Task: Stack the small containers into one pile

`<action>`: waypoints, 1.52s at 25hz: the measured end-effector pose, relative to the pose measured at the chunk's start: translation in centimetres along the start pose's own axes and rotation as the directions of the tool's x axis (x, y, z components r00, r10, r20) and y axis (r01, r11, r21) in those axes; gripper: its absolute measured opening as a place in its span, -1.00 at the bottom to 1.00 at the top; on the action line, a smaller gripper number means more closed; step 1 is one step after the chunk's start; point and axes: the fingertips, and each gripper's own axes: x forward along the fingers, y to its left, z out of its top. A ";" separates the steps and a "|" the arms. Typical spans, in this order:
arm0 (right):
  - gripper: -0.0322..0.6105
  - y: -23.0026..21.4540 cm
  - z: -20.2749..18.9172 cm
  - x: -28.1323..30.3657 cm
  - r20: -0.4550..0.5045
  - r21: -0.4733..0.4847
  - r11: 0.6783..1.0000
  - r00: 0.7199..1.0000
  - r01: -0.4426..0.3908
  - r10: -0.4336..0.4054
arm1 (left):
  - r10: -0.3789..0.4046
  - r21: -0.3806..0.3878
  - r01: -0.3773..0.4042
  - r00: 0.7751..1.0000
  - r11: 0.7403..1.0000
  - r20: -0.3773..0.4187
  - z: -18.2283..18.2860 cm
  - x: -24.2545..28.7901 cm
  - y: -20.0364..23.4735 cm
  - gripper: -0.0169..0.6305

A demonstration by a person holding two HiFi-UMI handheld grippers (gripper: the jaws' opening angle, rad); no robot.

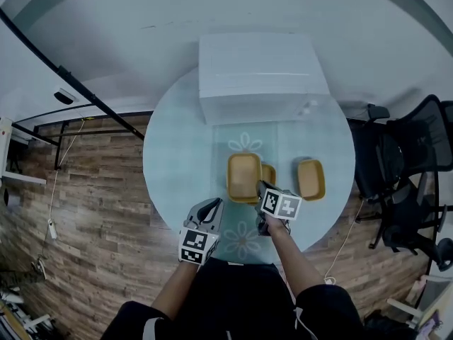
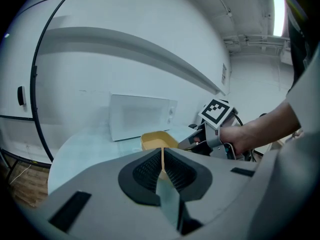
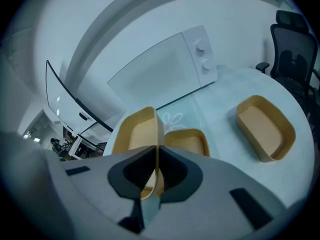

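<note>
On the round worktop (image 1: 170, 161), the head view shows three tan containers in front of a white microwave (image 1: 258, 76). The right gripper (image 1: 263, 190), with its forearm stretched forward, pinches the near wall of the left container (image 1: 243, 176). The middle container (image 1: 270, 173) lies just beside it, half hidden, and the right container (image 1: 311, 179) stands apart. The left gripper (image 1: 212, 207) hovers nearer the body, clear of all three. Each gripper's cube carries black-and-white square markers.

Left gripper view: the left gripper (image 2: 162, 151) has its jaws pressed together with nothing between them. Beyond lie the left container (image 2: 159, 140), the microwave (image 2: 140, 116) and the right gripper (image 2: 195, 140).

Right gripper view: the right gripper (image 3: 156, 151) is clamped on the left container (image 3: 137, 131) by its thin wall. The middle container (image 3: 187, 141) is just beside it, and the right container (image 3: 265, 126) is well off. The microwave (image 3: 165, 66) shows two knobs.
</note>
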 end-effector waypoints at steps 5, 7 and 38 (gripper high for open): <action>-0.78 -2.8 0.7 -1.9 0.010 0.008 1.000 1.000 0.002 -0.002 | -0.012 0.016 0.012 1.000 1.000 -0.008 0.5 1.4 -2.4 -0.87; -0.78 -3.9 1.1 -2.5 0.011 0.008 1.000 1.000 0.002 -0.002 | -0.013 0.021 0.014 1.000 1.000 -0.010 0.7 1.9 -3.3 -0.87; -0.78 -23.5 5.1 -8.4 -0.031 0.062 0.998 0.999 0.024 -0.022 | -0.038 0.048 0.042 0.996 0.998 -0.080 0.8 11.5 -15.0 -0.87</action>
